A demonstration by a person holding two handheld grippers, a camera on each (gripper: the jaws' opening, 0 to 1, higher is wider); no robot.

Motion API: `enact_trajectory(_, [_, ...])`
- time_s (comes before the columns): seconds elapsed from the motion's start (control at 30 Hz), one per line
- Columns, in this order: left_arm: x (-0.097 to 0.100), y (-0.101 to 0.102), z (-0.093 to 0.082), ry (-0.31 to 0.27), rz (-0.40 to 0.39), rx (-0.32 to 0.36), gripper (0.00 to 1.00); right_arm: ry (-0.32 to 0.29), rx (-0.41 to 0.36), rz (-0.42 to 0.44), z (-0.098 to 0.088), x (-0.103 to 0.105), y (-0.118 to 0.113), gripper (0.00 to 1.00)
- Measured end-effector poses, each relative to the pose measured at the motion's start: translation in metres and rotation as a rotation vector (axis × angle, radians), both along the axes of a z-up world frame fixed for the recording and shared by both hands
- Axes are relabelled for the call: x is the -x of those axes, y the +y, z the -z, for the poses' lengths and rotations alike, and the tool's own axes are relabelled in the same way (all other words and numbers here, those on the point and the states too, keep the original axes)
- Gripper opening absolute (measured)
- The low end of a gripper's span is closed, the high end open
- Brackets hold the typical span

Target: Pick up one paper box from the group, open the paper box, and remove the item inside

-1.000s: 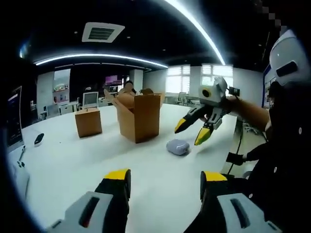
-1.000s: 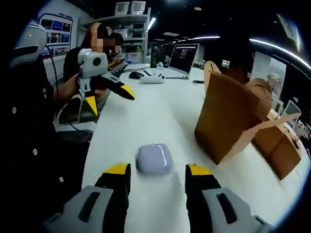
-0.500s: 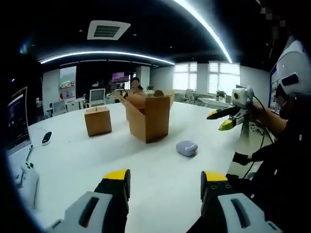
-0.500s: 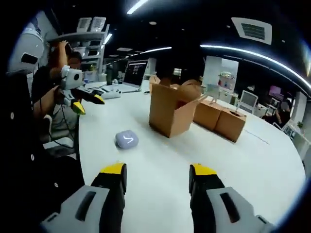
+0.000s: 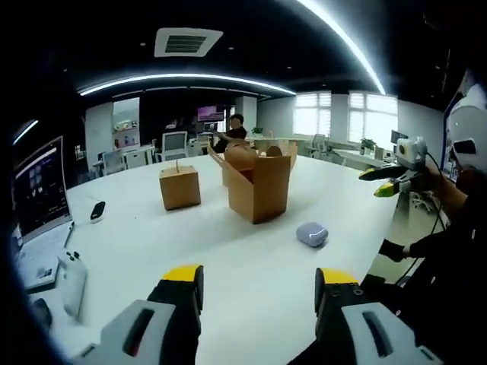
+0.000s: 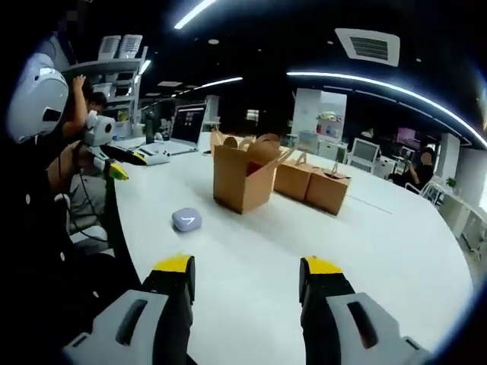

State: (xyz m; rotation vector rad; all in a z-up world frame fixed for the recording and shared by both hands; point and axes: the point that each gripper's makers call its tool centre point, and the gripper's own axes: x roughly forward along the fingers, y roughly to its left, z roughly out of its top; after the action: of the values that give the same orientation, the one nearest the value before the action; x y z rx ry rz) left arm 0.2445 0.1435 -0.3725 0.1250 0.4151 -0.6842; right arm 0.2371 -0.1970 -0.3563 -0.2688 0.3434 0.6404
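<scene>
An opened brown paper box (image 5: 259, 185) (image 6: 242, 179) stands on the white table, flaps up. A small lavender case (image 5: 312, 233) (image 6: 186, 220) lies on the table beside it. Closed brown boxes (image 5: 179, 187) (image 6: 313, 187) sit behind. My left gripper (image 5: 257, 283) is open low over the near table edge; it also appears at the left of the right gripper view (image 6: 114, 161). My right gripper (image 6: 245, 272) is open with nothing between its fingers; it appears far right in the left gripper view (image 5: 386, 181). Both are well back from the boxes.
A laptop (image 5: 36, 199) (image 6: 184, 125), a white controller (image 5: 70, 277) and a dark mouse (image 5: 97, 211) lie along the table's edge. A person (image 5: 233, 131) sits at the far side. Shelves with bins (image 6: 114, 57) stand behind. Wide bare tabletop (image 6: 380, 236) spreads around.
Both grippers have pulled back and away from the lavender case and the open box, which now look smaller and farther. The case and boxes stay in place on the table.
</scene>
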Motion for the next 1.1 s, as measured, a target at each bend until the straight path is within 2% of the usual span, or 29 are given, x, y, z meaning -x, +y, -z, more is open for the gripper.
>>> enact_trajectory(0.2, [-0.003, 0.007, -0.017, 0.001, -0.016, 0.000, 0.60, 0.026, 0.002, -0.009, -0.019, 0.000, -0.006, 0.56])
enact_trajectory(0.47, [-0.002, 0.010, -0.043, -0.029, -0.019, -0.031, 0.60, 0.008, 0.029, -0.021, -0.042, -0.004, -0.010, 0.56])
enact_trajectory(0.6, [-0.006, 0.010, -0.048, -0.040, -0.028, -0.015, 0.61, 0.017, 0.041, -0.030, -0.039, -0.006, -0.008, 0.57])
enact_trajectory(0.73, [-0.009, 0.012, -0.044, -0.032, -0.034, -0.016, 0.61, 0.039, 0.050, -0.036, -0.029, -0.007, -0.006, 0.58])
enact_trajectory(1.1, [-0.016, 0.019, -0.039, -0.023, -0.056, -0.002, 0.62, 0.049, 0.043, -0.019, -0.027, -0.012, -0.007, 0.58])
